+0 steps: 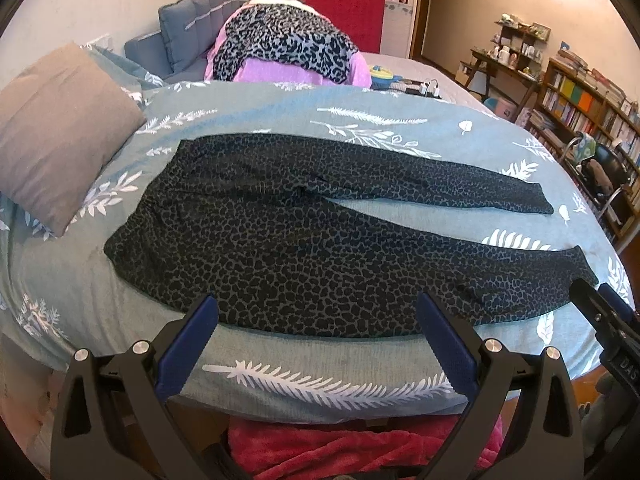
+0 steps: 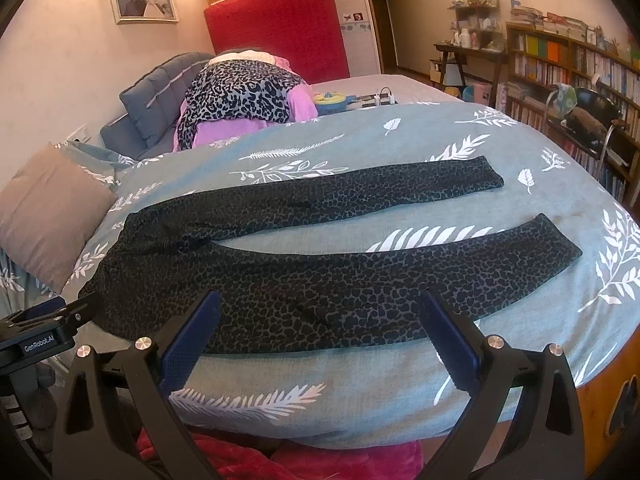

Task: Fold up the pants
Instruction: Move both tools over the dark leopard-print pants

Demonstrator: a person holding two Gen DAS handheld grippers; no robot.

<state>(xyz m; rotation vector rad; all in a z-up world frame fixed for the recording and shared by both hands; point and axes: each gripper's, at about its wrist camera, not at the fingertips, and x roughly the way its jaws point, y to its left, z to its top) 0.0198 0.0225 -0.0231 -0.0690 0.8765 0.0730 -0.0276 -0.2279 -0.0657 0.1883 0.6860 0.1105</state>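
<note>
Pillow (image 1: 60,132) sat far left on the bed (image 1: 360,360). Pants (image 1: 304,240) lay flat and unfolded, waist left, legs running right. Left tongs (image 1: 316,340) spread wide, empty, at the near edge; right tongs (image 2: 320,336) likewise spread over the near leg.

The pants (image 2: 304,280) lie flat and unfolded on the bed (image 2: 360,384), waist to the left by a pillow (image 2: 48,208), legs apart and running right. The right gripper (image 2: 320,344) hovers wide open over the near leg. The left gripper (image 2: 44,328) shows at the left edge.
</note>
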